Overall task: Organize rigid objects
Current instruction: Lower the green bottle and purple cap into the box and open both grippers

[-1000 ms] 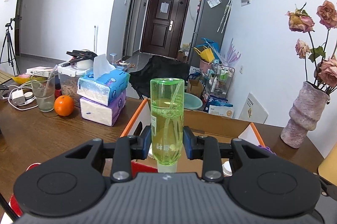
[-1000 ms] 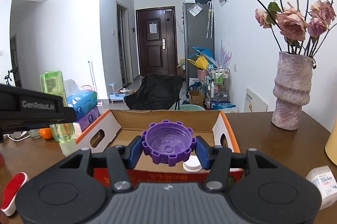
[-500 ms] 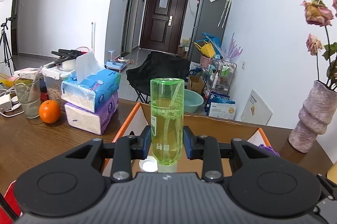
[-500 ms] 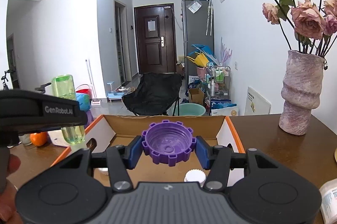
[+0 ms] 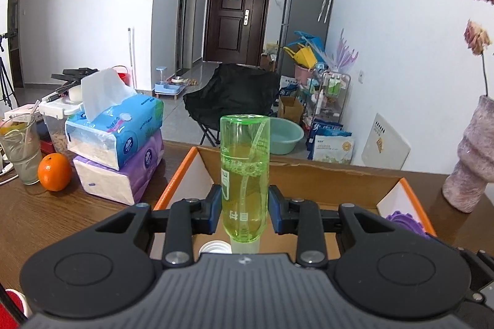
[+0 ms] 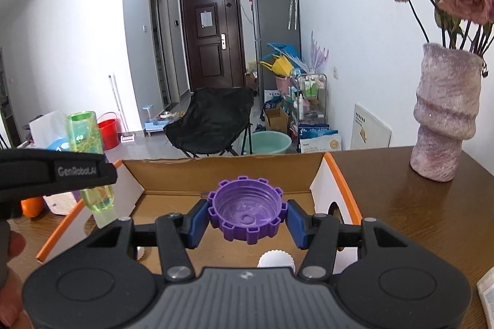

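My left gripper (image 5: 245, 213) is shut on a clear green bottle (image 5: 244, 174), held neck down over the left part of an open cardboard box (image 5: 308, 174). The bottle (image 6: 88, 156) and left gripper also show at the left of the right wrist view. My right gripper (image 6: 247, 219) is shut on a purple toothed lid (image 6: 247, 211), open side facing me, above the box (image 6: 228, 171). White caps (image 6: 276, 259) (image 5: 214, 247) lie inside the box. The purple lid (image 5: 404, 221) shows at the box's right in the left view.
Two stacked tissue packs (image 5: 117, 143), an orange (image 5: 54, 172) and a glass with a straw (image 5: 21, 149) stand left of the box on the brown table (image 5: 46, 211). A pink vase with dried roses (image 6: 447, 112) stands at the right.
Both grippers have moved forward and rightward over the box, each keeping its hold. The bottle now hangs above the box's inside.
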Motion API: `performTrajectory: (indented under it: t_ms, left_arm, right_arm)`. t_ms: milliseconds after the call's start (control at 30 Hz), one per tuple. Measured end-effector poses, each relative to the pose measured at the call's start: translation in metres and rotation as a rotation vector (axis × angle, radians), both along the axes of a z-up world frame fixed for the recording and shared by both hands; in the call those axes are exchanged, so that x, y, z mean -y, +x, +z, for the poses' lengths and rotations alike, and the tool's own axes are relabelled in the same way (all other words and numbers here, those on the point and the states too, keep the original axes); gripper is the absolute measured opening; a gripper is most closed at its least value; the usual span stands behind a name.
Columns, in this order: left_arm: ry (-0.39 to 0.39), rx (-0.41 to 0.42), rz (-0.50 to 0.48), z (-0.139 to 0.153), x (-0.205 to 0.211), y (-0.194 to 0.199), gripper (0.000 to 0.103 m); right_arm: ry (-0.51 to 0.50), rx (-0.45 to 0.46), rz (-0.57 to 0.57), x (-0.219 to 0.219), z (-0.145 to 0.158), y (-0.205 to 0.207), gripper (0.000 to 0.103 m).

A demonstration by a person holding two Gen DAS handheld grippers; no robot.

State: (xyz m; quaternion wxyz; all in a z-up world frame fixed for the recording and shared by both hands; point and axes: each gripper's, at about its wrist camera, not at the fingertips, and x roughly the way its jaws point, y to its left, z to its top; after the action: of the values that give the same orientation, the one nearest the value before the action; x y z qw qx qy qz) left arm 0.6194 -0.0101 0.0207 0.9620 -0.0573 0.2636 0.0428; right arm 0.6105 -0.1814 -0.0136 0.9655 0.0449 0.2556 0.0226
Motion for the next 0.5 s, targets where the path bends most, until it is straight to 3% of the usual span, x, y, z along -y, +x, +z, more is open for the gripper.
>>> performTrajectory:
  t_ms: [500]
  left_arm:
    - [0.029,-0.050,-0.008,-0.017,0.001,0.009,0.032]
  right_arm:
    - [-0.008,-0.062,-0.014,0.005,-0.022,0.018,0.053]
